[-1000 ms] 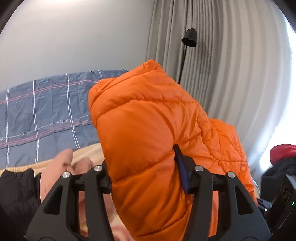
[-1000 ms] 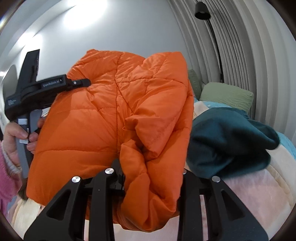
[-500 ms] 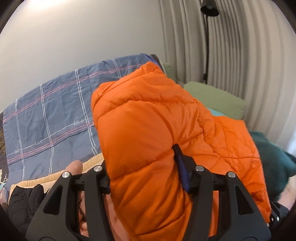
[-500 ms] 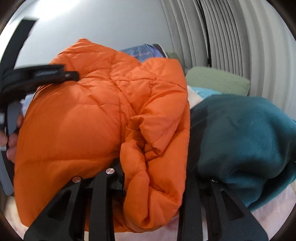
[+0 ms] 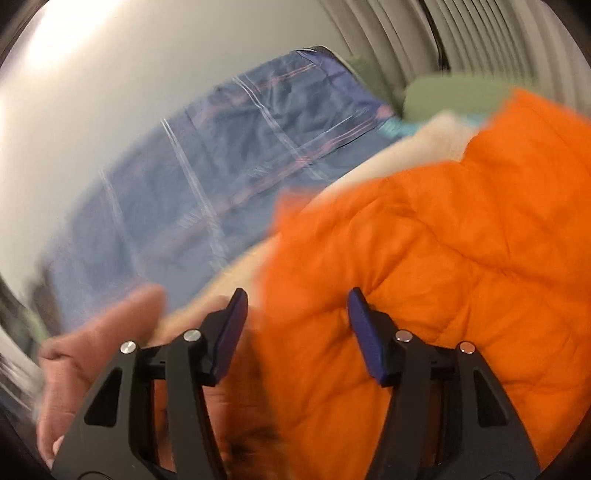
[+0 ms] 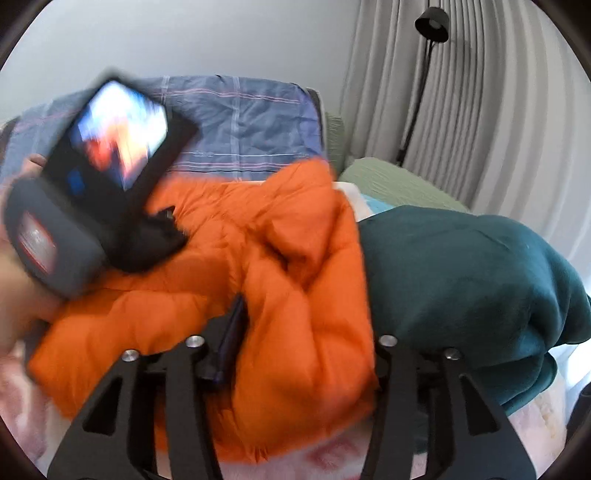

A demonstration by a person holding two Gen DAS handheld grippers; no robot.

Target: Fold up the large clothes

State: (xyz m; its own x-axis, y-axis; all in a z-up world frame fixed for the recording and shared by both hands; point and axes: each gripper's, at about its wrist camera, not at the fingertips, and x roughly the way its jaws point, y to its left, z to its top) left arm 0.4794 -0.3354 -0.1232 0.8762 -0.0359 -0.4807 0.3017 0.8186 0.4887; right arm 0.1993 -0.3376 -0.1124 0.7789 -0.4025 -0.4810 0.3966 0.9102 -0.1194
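The orange puffer jacket (image 5: pixel 443 258) lies bunched on the bed, also seen in the right wrist view (image 6: pixel 280 295). My left gripper (image 5: pixel 295 317) stands open just above the jacket's left edge, with orange fabric under it and nothing pinched; this view is blurred. My right gripper (image 6: pixel 303 332) is wide, with a thick fold of the jacket bulging between its fingers; the right pad is hidden behind the fabric. The left gripper's body (image 6: pixel 92 192), with its lit screen, hovers over the jacket's far left side.
A dark teal garment (image 6: pixel 472 288) is heaped right beside the jacket. A blue plaid quilt (image 5: pixel 221 177) lies at the back by the wall. A green pillow (image 6: pixel 391 184) and a floor lamp (image 6: pixel 430 26) stand by the curtain. The person's hand (image 5: pixel 96 350) is at lower left.
The jacket has come down from being held up in the air onto the bed. My left gripper has opened and let go of it, and is swinging away fast.
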